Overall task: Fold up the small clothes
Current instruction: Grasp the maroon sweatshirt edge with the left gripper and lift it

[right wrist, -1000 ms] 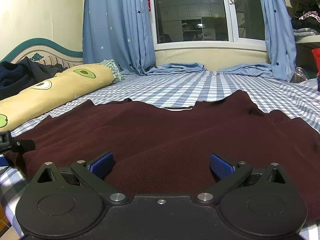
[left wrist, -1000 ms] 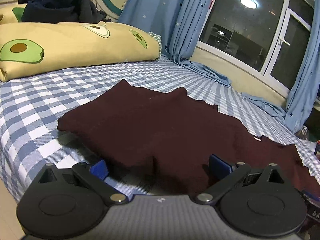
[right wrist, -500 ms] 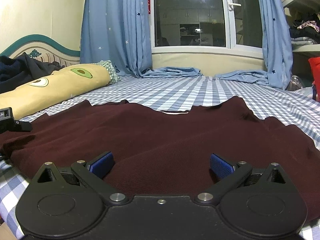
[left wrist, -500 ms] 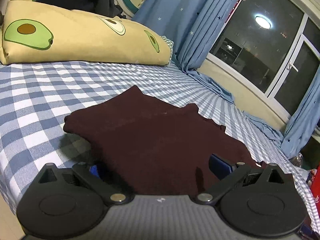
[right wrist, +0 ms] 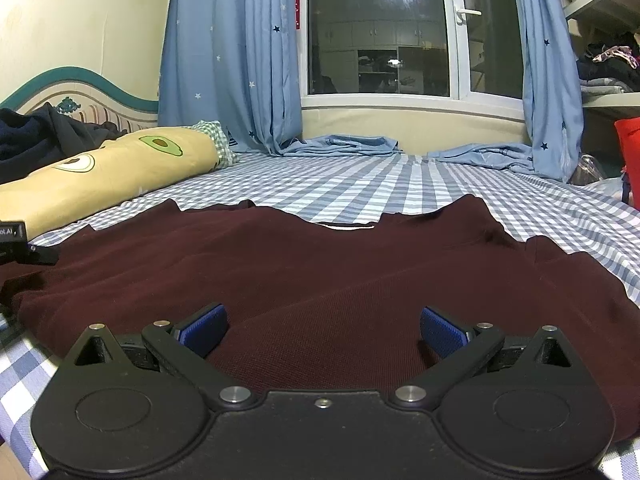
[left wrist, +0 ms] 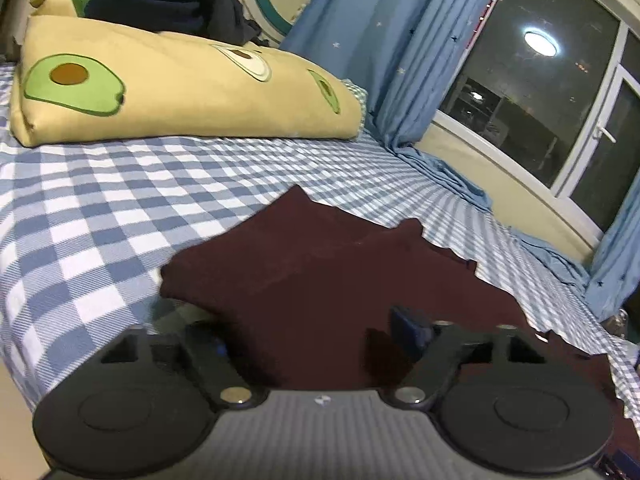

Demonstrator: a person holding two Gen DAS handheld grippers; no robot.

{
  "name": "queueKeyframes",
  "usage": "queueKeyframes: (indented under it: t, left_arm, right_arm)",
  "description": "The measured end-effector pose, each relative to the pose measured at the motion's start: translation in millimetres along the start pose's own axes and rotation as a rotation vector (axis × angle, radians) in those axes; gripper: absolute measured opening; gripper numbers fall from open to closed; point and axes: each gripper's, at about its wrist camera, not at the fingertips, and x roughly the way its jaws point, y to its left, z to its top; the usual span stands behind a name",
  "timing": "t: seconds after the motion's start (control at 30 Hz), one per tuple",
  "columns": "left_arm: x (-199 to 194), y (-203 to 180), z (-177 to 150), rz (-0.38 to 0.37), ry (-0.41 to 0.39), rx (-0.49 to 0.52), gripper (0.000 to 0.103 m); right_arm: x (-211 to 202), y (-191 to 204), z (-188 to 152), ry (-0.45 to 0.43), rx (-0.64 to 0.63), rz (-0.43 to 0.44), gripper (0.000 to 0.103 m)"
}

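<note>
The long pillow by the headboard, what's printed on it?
Green avocado halves on pale yellow fabric, clearest in the left wrist view.

Checked sheet (left wrist: 100, 216) bare between maroon shirt (right wrist: 320, 272) and avocado pillow (left wrist: 180, 96), open passage there. Pillow with dark clothes (left wrist: 168, 0) blocks headboard side. Curtain hems (right wrist: 344, 146) pile along far edge under window.
</note>
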Motion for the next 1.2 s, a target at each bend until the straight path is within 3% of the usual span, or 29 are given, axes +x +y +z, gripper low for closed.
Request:
queueKeyframes:
  t: [0.07,0.23,0.4,0.57,0.63,0.8,0.83,0.93,1.0,1.07,1.2]
  left_arm:
    - [-0.6,4.7,1.3,0.006,-0.006,-0.012,0.058]
    - [-0.9,11.2,-1.3,-0.007,-0.009,-0.034,0.056]
    - [-7.3,12.1,-8.8,-0.026,-0.017,-0.039,0.063]
    - [-23.3,16.1,-17.6,-0.094,-0.005,-0.054,0.075]
    - [-26.5,21.2,-20.3,-0.109,-0.005,-0.076,0.075]
    - [-15.5,19.9,-8.9,-0.064,0.003,-0.076,0.075]
    - [-12.0,19.7,-5.8,-0.051,0.005,-0.086,0.073]
    - [-5.4,16.3,2.1,0.027,0.02,-0.104,0.05]
    - [-4.9,15.8,5.4,0.049,0.022,-0.111,0.041]
    - [-7.0,14.4,9.4,0.053,0.017,-0.113,0.027]
    - [-23.5,-8.4,23.7,0.001,-0.07,-0.038,0.018]
  right_arm:
    - [0.0,-0.5,0.6,0.001,0.002,0.0,0.103]
    - [0.3,-0.7,1.0,0.001,0.004,-0.002,0.103]
    - [1.9,-1.5,0.9,0.01,0.016,0.001,0.103]
    - [3.0,-2.9,1.6,0.015,0.026,0.0,0.103]
    - [3.5,-3.1,2.7,0.016,0.024,-0.001,0.103]
    - [4.0,-0.7,2.4,0.015,0.014,-0.008,0.103]
    - [3.7,-0.5,2.2,0.015,0.013,-0.009,0.103]
    - [3.7,0.1,2.0,0.016,0.014,-0.008,0.103]
    - [3.7,-0.1,1.8,0.017,0.017,-0.006,0.103]
    - [3.6,-0.8,1.6,0.018,0.024,-0.002,0.103]
    - [0.4,-4.4,2.3,0.002,0.051,-0.027,0.103]
